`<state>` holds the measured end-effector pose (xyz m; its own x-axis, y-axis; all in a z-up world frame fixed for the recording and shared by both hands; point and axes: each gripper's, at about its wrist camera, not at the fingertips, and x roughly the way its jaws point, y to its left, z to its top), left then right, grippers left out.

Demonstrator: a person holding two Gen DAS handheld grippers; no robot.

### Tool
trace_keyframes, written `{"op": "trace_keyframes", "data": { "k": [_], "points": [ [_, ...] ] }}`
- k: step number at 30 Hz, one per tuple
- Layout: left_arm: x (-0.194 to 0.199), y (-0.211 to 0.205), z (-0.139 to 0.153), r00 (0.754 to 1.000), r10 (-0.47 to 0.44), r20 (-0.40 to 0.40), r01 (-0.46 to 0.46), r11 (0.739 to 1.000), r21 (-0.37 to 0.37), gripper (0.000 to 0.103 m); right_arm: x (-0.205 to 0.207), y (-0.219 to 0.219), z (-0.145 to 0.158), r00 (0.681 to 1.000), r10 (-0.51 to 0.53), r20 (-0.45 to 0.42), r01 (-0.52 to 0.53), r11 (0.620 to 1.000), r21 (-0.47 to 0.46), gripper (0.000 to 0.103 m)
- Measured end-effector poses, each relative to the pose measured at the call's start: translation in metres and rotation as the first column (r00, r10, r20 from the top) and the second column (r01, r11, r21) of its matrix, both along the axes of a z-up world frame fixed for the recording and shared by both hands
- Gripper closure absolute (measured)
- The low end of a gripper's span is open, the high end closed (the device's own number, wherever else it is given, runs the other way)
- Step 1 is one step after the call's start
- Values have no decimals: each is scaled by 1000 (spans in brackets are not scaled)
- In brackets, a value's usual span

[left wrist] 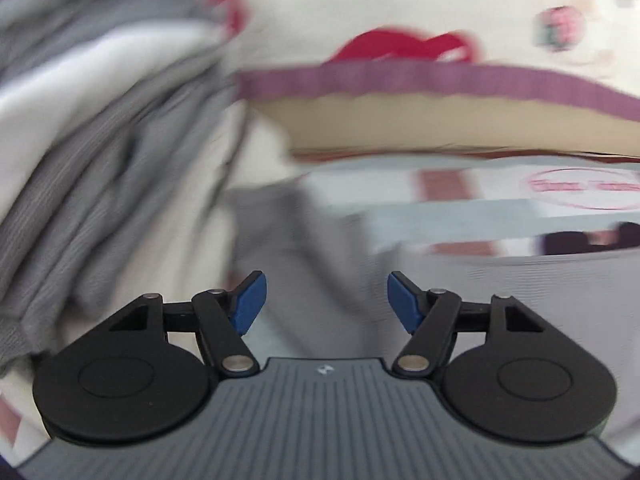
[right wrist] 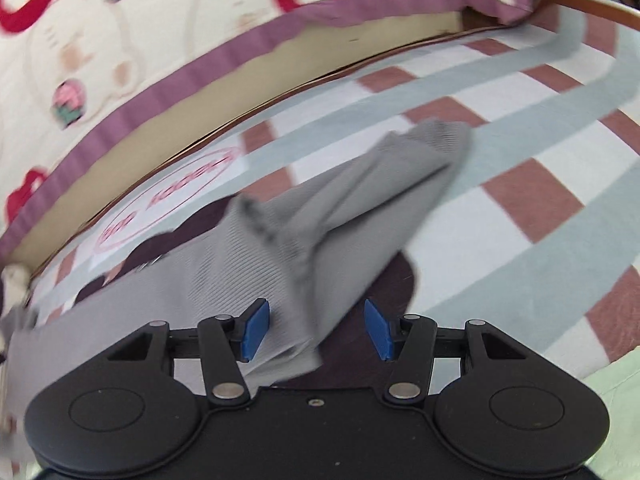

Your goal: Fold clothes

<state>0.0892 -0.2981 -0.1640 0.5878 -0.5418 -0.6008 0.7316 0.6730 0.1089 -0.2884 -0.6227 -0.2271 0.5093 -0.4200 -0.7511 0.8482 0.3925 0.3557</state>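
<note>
Left wrist view: the left gripper (left wrist: 327,304) was seen with its blue pads (left wrist: 249,304) spread wide and nothing between them. It was held above pale grey cloth, heavily blurred. A grey ribbed garment (left wrist: 80,208) was bunched in folds along the left side of the frame. Beyond it, a cream quilt (left wrist: 400,0) with red figures and a purple border (left wrist: 400,78) was noted, and a checked sheet (left wrist: 460,184) below that. Right wrist view: the right gripper (right wrist: 316,330) was seen with jaws apart; a fold of the grey garment (right wrist: 320,220) lay between them, just beside the left-hand pad (right wrist: 256,330), clear of the other, so no grip was observed. The garment was stretched diagonally over a dark maroon piece (right wrist: 380,280) on the checked sheet (right wrist: 520,160). The quilt (right wrist: 160,20) was recorded along the upper left.
</note>
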Motion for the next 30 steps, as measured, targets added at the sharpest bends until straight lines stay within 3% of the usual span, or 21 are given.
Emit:
{"op": "trace_keyframes", "data": {
  "k": [4,9,11,14,17,19,22,23,25,26,30],
  "points": [
    [-45,-24,9,976,-215,20,215,975,-56,36,-16,-29,-2,988,-74,138,71,997,29,45],
    [-101,-68,16,898,-435,-69,429,899,-92,36,-24,-74,-10,934,-170,314,116,976,184,45],
    [-126,-87,16,866,-493,-83,485,869,-100,36,-19,-90,-16,924,-220,313,139,955,260,44],
    [-163,-114,17,817,-572,-75,564,820,-101,36,2,-106,-18,937,-223,267,135,940,313,35],
    [-194,-139,14,781,-620,-77,613,784,-98,36,26,-108,-16,962,-204,184,141,942,304,33],
    [-211,-154,9,764,-637,-99,630,771,-99,36,41,-103,-14,970,-197,139,153,948,279,25],
    [-231,-174,-1,788,-605,-114,604,796,-42,36,52,-95,-12,970,-226,92,200,953,225,25],
    [-237,-180,-4,807,-583,-98,586,811,1,36,56,-92,-12,968,-238,77,218,954,206,26],
    [-241,-184,-9,803,-586,-109,592,806,21,36,62,-95,-10,965,-257,40,249,957,150,51],
    [-241,-184,-10,796,-592,-126,599,801,17,36,63,-99,-8,971,-234,41,228,967,113,98],
    [-232,-177,-18,801,-562,-207,575,818,7,36,47,-103,2,988,-118,95,122,992,-32,97]
  ]
}}
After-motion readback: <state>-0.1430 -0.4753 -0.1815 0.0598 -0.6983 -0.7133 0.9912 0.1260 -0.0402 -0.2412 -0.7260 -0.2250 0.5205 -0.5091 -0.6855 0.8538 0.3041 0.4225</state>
